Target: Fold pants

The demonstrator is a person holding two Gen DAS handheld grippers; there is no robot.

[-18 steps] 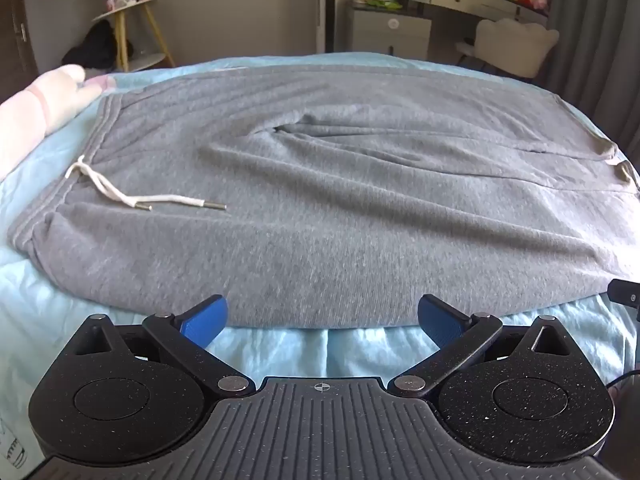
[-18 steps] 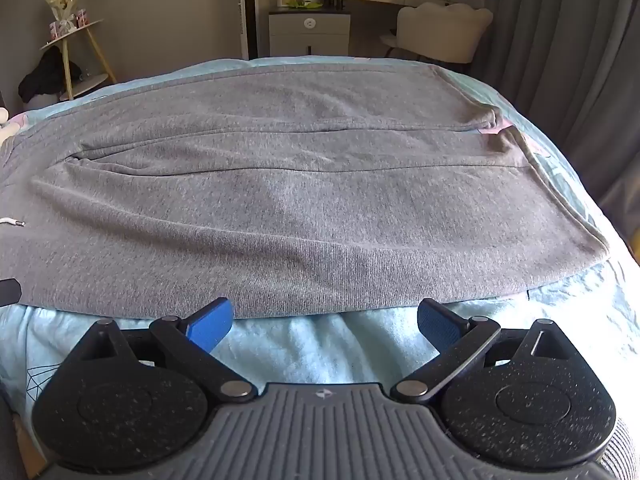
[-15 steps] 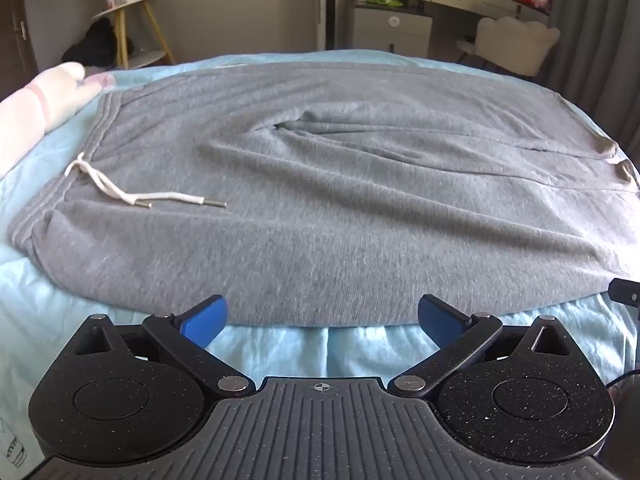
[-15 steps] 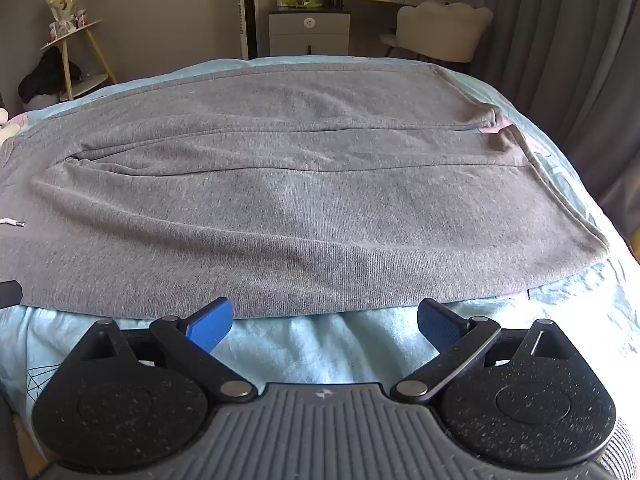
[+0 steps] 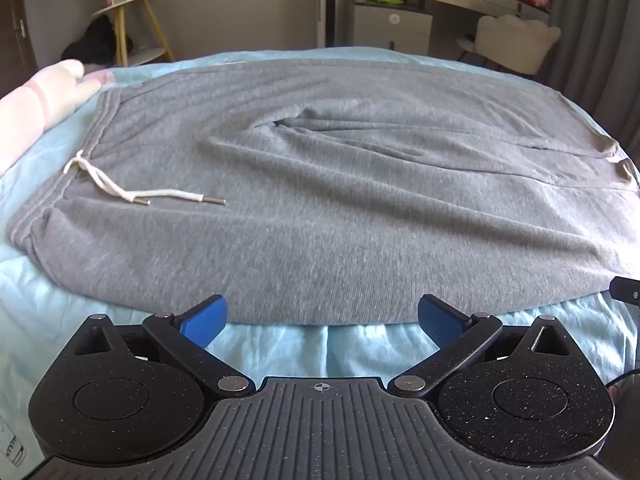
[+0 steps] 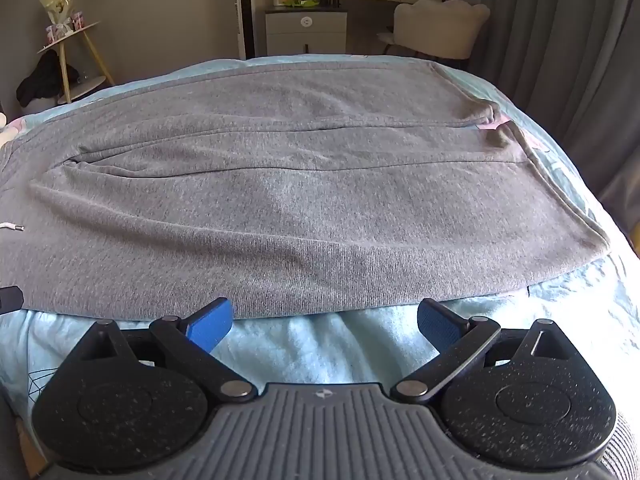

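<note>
The grey pants (image 5: pixel 340 208) are lying flat across the blue bedsheet (image 5: pixel 320 344), waistband left. Left gripper (image 5: pixel 322 318) and right gripper (image 6: pixel 325 320) are hovering spread at the near edge. Soft, probably floppy knit; pinching that near seam looks best.

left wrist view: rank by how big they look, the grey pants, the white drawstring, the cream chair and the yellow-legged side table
1. grey pants
2. cream chair and yellow-legged side table: alike, both far off, unranked
3. white drawstring
</note>
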